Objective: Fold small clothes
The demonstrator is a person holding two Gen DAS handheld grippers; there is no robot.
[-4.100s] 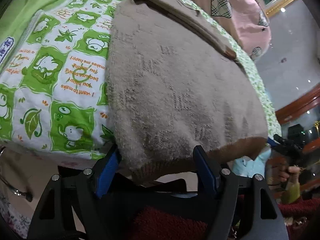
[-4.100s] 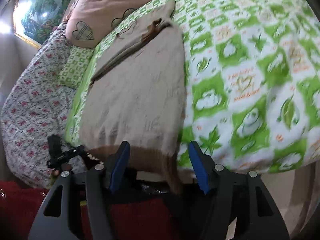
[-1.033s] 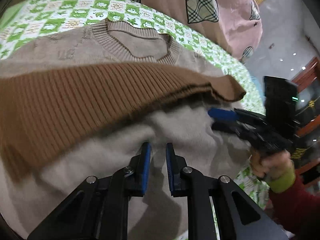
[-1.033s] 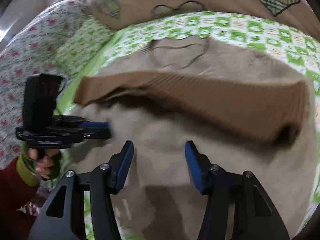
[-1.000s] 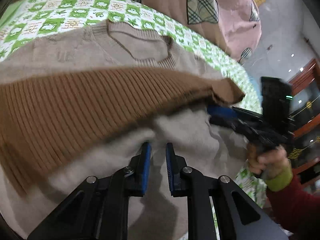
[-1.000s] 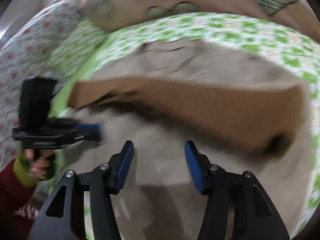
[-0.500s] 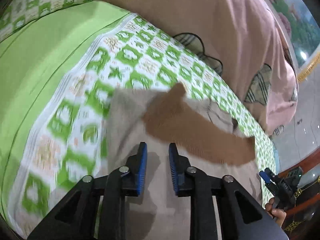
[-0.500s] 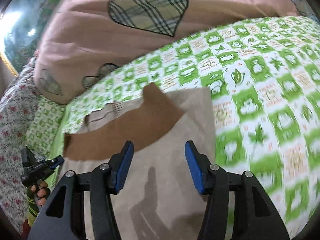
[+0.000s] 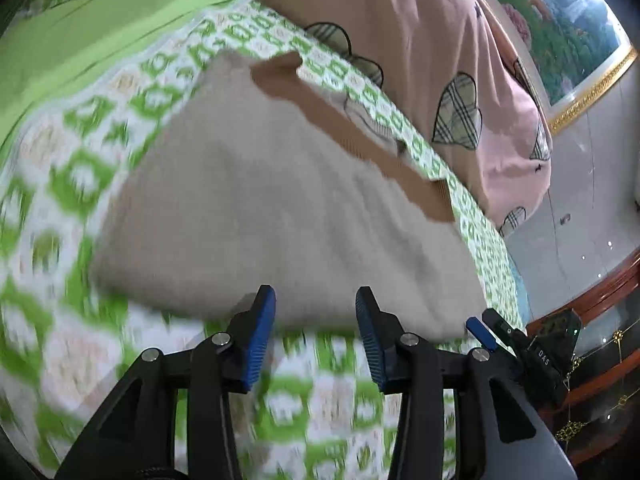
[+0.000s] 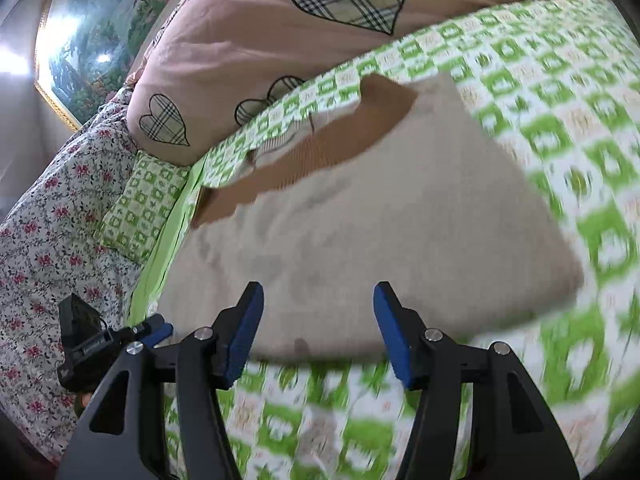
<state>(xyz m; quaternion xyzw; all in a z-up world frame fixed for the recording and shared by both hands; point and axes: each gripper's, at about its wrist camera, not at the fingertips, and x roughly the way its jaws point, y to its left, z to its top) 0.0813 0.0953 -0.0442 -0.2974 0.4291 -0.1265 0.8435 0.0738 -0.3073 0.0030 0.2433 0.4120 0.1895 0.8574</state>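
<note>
A small beige knit sweater (image 9: 280, 208) lies folded in half on the green-and-white checked bedspread (image 9: 60, 200), its brown ribbed hem (image 9: 360, 140) resting near the collar at the far side. My left gripper (image 9: 316, 308) hovers just short of the near fold, its jaws opening with nothing between them. In the right wrist view the same sweater (image 10: 380, 232) shows its brown hem (image 10: 320, 152) at the top. My right gripper (image 10: 318, 304) hangs over the near fold, its jaws opening, empty. Each gripper appears at the edge of the other's view.
A pink quilt with plaid hearts (image 10: 280, 40) is piled behind the sweater. A floral sheet (image 10: 48, 220) and a small checked pillow (image 10: 140, 204) lie at the left. A framed landscape painting (image 9: 560, 32) hangs on the wall. Dark wooden furniture (image 9: 600, 300) stands beyond the bed.
Both grippers have let the brown hem go near the collar and pulled back to the near fold. The left jaws have widened from nearly shut; both views have rolled.
</note>
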